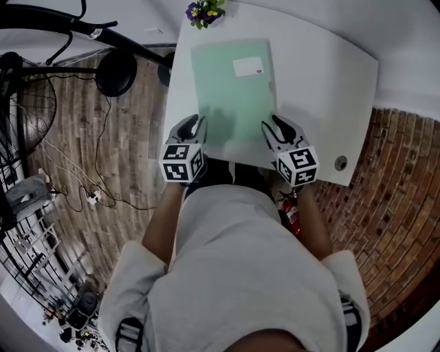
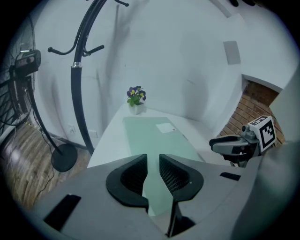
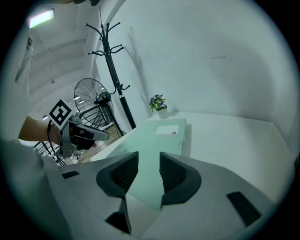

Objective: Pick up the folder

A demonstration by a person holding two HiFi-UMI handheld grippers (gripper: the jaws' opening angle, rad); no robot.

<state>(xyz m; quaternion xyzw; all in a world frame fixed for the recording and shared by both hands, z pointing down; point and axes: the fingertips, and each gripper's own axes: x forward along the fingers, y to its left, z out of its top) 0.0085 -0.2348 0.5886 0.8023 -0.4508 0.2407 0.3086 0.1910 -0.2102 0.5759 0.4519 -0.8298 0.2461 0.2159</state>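
The pale green folder [image 1: 230,89] is laid flat on the white tabletop [image 1: 323,89], and a white label [image 1: 248,67] is seen near its far right corner. Its near edge is flanked by both grippers. The left gripper [image 1: 194,126] is held at the near left corner and the right gripper [image 1: 272,128] at the near right. Both are kept released, with jaws parted and nothing clasped. Only the folder's surface is seen through each gap. A small flower pot [image 1: 204,12] is set at the tabletop's far edge, just beyond the folder.

Bare forearms [image 1: 162,221] reach forward, holding the left black-and-grey gripper [image 1: 194,126] and right black-and-grey gripper [image 1: 273,128] side by side, tilted downward, fingers [image 2: 129,178] parted on both.
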